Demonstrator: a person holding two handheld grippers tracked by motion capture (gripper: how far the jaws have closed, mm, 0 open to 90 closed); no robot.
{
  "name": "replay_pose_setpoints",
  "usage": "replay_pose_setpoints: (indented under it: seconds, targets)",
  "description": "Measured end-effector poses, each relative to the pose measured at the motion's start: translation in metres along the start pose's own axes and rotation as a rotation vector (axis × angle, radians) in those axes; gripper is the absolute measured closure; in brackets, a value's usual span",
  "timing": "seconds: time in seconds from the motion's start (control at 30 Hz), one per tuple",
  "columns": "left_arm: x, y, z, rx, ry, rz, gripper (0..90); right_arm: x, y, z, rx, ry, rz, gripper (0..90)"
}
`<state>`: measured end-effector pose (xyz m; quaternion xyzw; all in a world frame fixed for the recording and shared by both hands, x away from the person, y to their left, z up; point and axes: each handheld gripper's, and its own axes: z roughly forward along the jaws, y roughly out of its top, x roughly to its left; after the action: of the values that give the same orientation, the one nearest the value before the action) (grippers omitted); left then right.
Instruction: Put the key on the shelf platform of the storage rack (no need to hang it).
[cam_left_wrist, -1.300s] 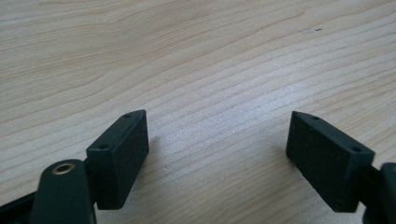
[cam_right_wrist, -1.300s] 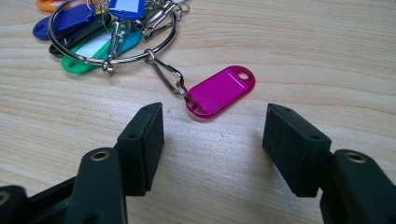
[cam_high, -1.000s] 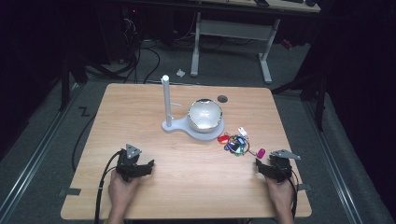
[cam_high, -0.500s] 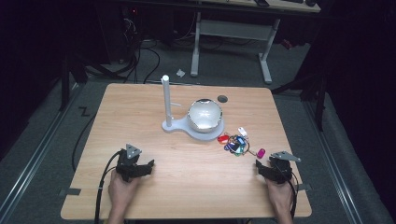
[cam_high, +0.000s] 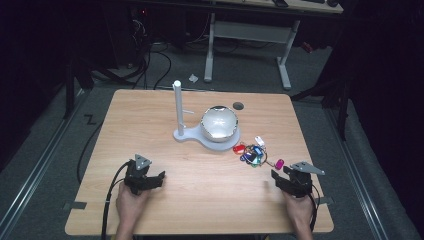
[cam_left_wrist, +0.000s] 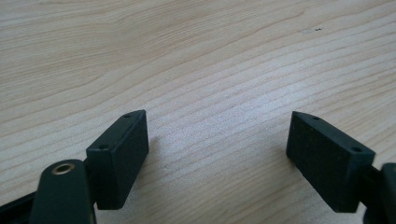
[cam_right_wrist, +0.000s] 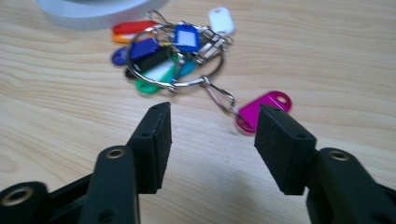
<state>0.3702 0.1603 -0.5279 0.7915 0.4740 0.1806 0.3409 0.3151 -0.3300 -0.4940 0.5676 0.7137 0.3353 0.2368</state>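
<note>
Here we see the key ring lying on the table just ahead of the right gripper, jaws closing but still apart, empty. Its view resolves plastic tags, magenta tag maybe touching one pad. Left gripper wide open over woodgrain.

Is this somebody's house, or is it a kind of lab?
Probably a lab or workshop, not a house. A bare wooden table stands in a dark room, cables trail over the grey floor, and another desk frame stands behind. A person holds two grippers near a bunch of key tags.
</note>
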Motion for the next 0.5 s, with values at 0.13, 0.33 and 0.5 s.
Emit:
replay_pose_setpoints:
  seconds: [0.13, 0.33, 0.5]
  targets:
    - [0.000, 0.000, 0.000, 0.000, 0.000, 0.000, 21.4, 0.008, 0.007, 0.000, -0.015, 0.038, -0.033, 51.2]
    - [0.000, 0.000, 0.000, 0.000, 0.000, 0.000, 21.4, 0.015, 0.017, 0.008, -0.002, 0.084, -0.060, 53.8]
    - [0.000, 0.000, 0.000, 0.000, 0.000, 0.000, 21.4, 0.019, 0.023, 0.016, 0.007, 0.116, -0.063, 55.4]
